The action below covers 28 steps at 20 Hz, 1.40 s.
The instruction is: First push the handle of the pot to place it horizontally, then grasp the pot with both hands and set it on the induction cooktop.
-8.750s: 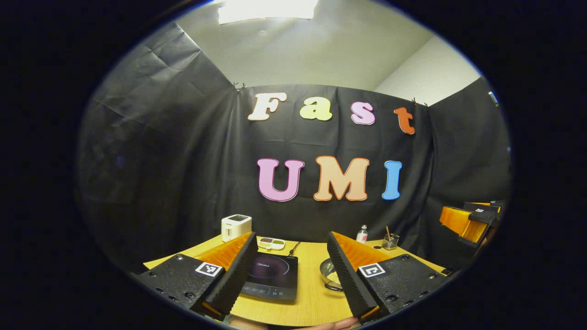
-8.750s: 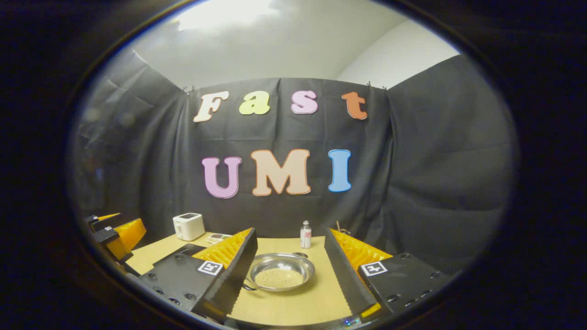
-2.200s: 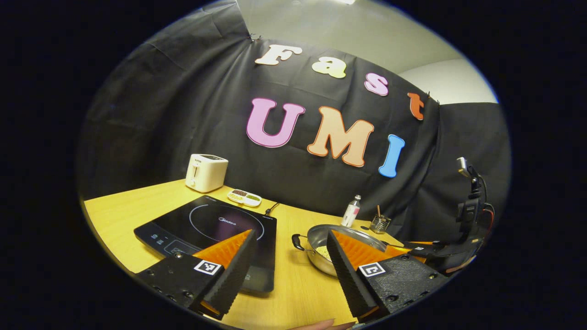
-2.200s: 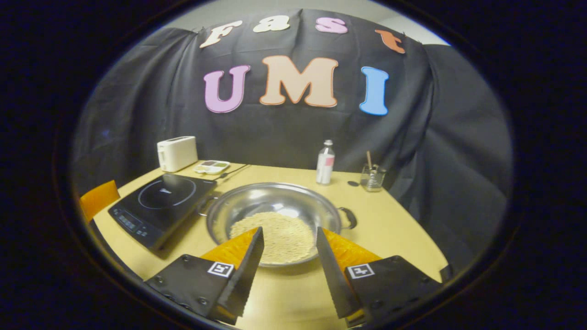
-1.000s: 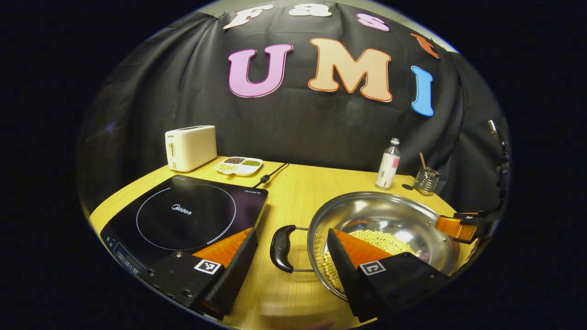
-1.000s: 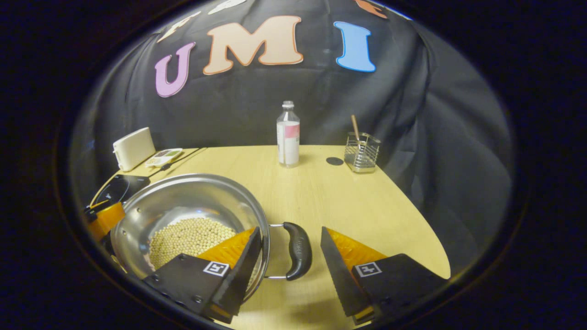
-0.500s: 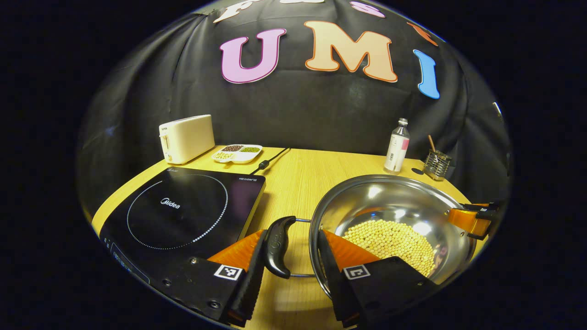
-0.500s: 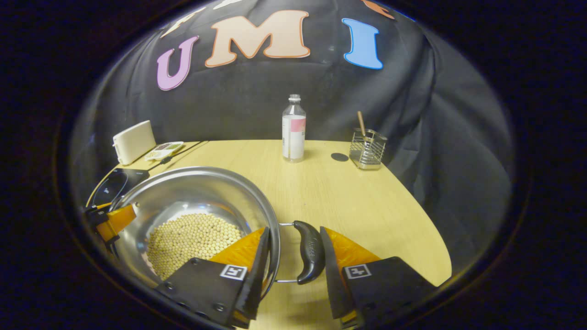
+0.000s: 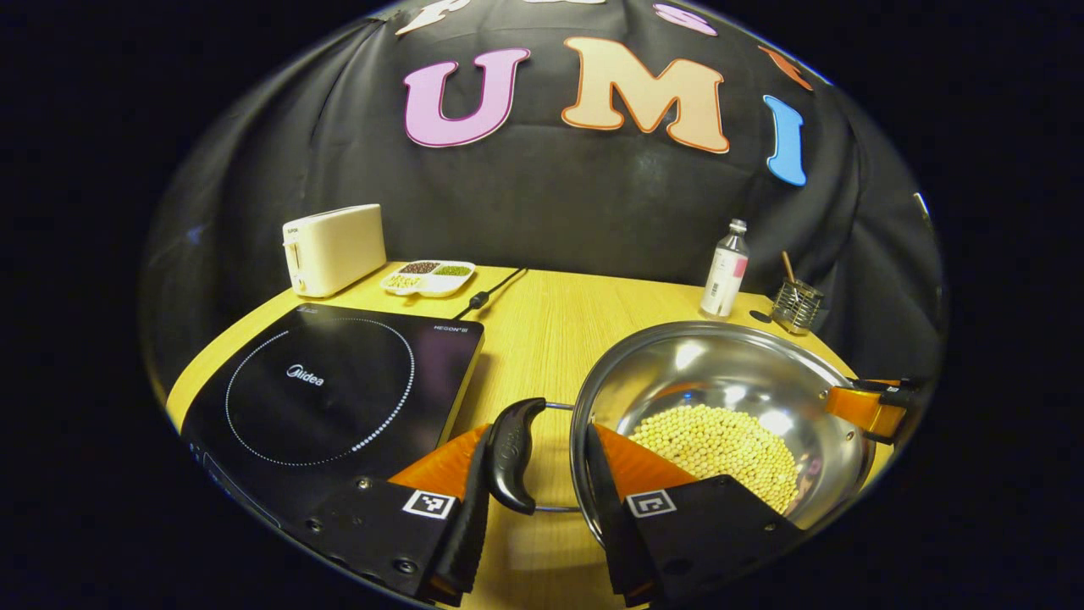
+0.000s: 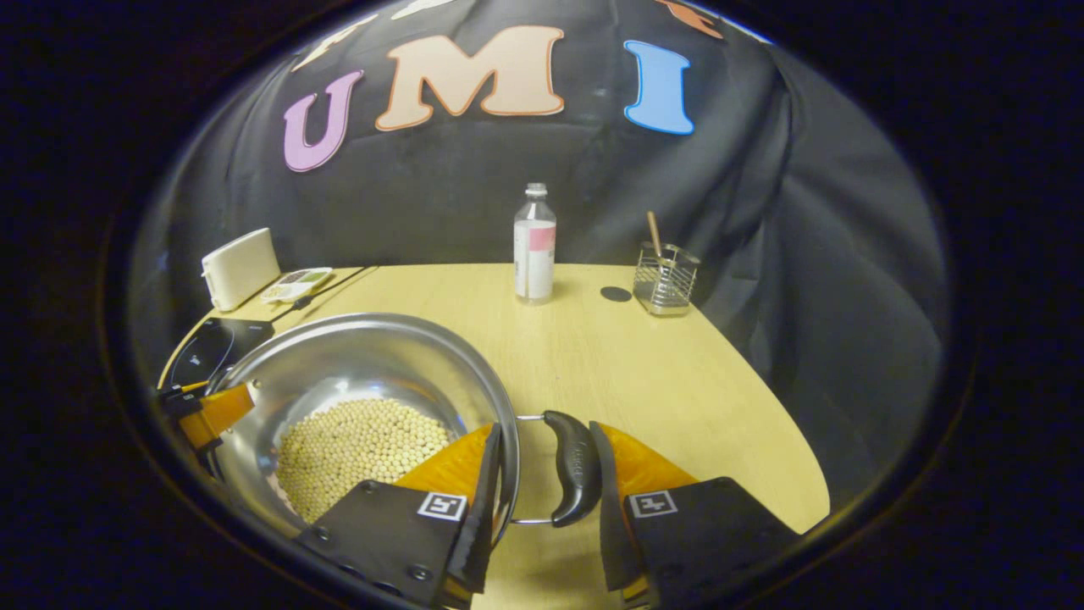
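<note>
A steel pot with pale beans in it stands on the wooden table, right of the black induction cooktop. My left gripper is shut on its left black handle, one finger outside the handle and the other inside the rim. In the right gripper view, my right gripper is shut the same way on the pot's right handle. Each gripper shows at the pot's far rim in the other's view: the right gripper and the left gripper. The two handles lie level, left and right.
Along the back of the table stand a white toaster, a divided dish, the cooktop's cable, a small bottle and a wire holder. The black cloth wall runs close behind.
Both grippers came down to the pot, straddled a handle each and shut on it within the last second. Since half a second ago the views have barely shifted.
</note>
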### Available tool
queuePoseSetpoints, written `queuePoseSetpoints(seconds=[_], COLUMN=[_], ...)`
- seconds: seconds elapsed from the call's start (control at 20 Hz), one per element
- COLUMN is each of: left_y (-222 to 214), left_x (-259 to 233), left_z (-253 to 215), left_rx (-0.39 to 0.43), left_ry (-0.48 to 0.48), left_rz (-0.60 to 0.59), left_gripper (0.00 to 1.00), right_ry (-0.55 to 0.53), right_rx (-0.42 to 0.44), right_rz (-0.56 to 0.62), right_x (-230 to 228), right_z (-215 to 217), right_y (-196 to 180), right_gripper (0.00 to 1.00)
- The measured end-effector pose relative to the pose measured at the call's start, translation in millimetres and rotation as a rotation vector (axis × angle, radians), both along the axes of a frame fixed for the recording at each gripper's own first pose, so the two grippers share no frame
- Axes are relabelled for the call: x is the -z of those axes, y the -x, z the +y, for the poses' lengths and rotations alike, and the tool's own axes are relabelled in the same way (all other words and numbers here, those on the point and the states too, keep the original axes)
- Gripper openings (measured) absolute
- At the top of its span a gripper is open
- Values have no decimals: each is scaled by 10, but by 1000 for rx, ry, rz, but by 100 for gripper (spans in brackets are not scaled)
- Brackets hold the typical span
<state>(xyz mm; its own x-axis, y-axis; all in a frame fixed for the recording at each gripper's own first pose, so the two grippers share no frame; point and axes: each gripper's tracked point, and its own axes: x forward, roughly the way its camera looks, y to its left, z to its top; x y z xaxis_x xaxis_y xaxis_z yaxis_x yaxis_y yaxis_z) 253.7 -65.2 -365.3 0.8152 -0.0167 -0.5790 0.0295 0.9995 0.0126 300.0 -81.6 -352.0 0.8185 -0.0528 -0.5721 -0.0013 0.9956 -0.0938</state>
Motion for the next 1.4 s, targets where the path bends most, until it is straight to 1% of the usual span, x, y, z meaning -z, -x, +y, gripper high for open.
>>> queuePoseSetpoints(seconds=[0.05, 0.1, 0.15, 0.2, 0.3, 0.35, 0.4, 0.6, 0.65, 0.7, 0.75, 0.8, 0.85, 0.9, 0.95, 1.0, 1.05, 1.15, 1.4], left_y=[2, 24, 29, 42, 78, 87, 110, 165, 179, 175, 168, 183, 173, 178, 167, 168, 157, 112, -14], left_x=[-55, -103, -168, -224, -371, -437, -494, -738, -794, -848, -896, -926, -967, -992, -1008, -1018, -1021, -1014, -949], left_z=[9, 30, 55, 86, 163, 219, 275, 580, 674, 776, 883, 986, 1096, 1213, 1339, 1477, 1611, 1857, 2382], left_rx=[4, 9, 10, 9, 6, 4, 2, -11, -14, -18, -22, -27, -32, -36, -40, -48, -55, -69, -86], left_ry=[-2, -6, -6, -7, -4, -3, -2, -8, -11, -12, -14, -16, -17, -22, -27, -34, -39, -49, -65], left_rz=[-10, -14, -21, -28, -46, -55, -60, -97, -102, -112, -116, -120, -128, -130, -132, -128, -126, -124, -110], left_gripper=[60, 59, 59, 59, 59, 60, 59, 59, 58, 58, 59, 58, 59, 59, 58, 58, 57, 60, 59], right_ry=[-8, -14, -24, -27, -25, -26, -31, -37, -38, -40, -40, -40, -42, -43, -43, -46, -48, -58, -61], right_rx=[8, 12, 20, 21, 17, 16, 16, -5, -13, -18, -25, -32, -39, -46, -54, -61, -68, -77, -101], right_rz=[-4, -4, -9, -16, -34, -41, -50, -78, -86, -92, -97, -102, -106, -109, -107, -104, -98, -88, -64], right_x=[-41, -70, -119, -172, -289, -348, -407, -607, -652, -695, -735, -761, -785, -799, -788, -768, -738, -687, -537], right_z=[15, 35, 70, 112, 214, 275, 335, 670, 778, 884, 997, 1111, 1236, 1360, 1495, 1629, 1770, 2026, 2595], right_y=[32, 60, 87, 121, 168, 193, 224, 308, 319, 335, 338, 349, 359, 354, 352, 346, 333, 307, 185], right_gripper=[50, 54, 54, 50, 50, 50, 50, 49, 49, 54, 54, 54, 49, 54, 54, 49, 49, 49, 49])
